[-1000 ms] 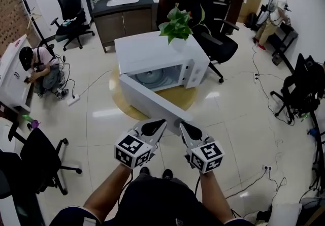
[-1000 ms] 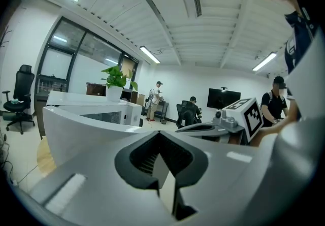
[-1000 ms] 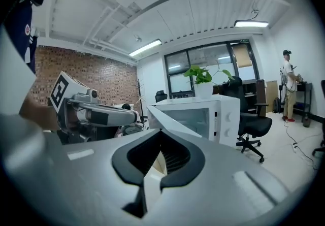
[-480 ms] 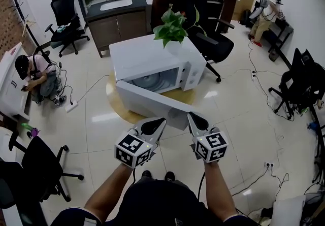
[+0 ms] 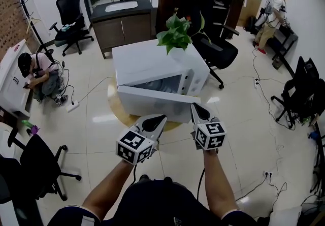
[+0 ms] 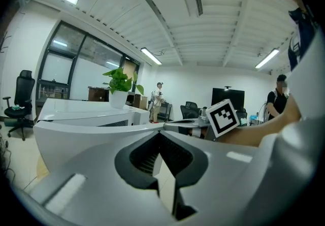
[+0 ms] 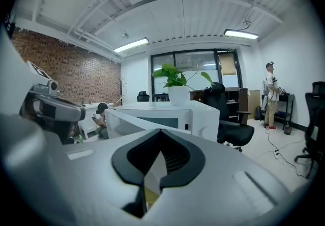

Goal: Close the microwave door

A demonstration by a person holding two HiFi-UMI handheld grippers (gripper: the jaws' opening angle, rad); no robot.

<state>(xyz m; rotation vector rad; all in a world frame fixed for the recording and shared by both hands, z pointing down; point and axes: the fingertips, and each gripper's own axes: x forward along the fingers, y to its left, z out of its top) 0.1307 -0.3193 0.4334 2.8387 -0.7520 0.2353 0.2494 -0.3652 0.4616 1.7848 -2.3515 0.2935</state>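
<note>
A white microwave (image 5: pixel 152 60) with a potted plant (image 5: pixel 176 34) on top stands on a low round wooden stand (image 5: pixel 116 105). Its drop-down door (image 5: pixel 152 103) hangs partly open, tilted steeply up toward the oven. My left gripper (image 5: pixel 161 117) is shut, its tip at the door's lower outer edge. My right gripper (image 5: pixel 194 106) is shut too, its tip at the door's right end. The right gripper view shows the microwave (image 7: pixel 195 113) and the slanting door (image 7: pixel 124 123) just past the fingertips. The left gripper view shows the oven top (image 6: pixel 86 108) and the right gripper's marker cube (image 6: pixel 223 116).
Black office chairs stand behind the microwave (image 5: pixel 218 50) and at my near left (image 5: pixel 40 161). A person crouches by the left wall (image 5: pixel 38 70); another stands far right (image 5: pixel 277 11). A cabinet (image 5: pixel 122 19) is at the back. A cable runs over the tiled floor (image 5: pixel 89 90).
The door has swung up from nearly flat to steeply tilted toward the oven. Both grippers have moved forward and up with its outer edge.
</note>
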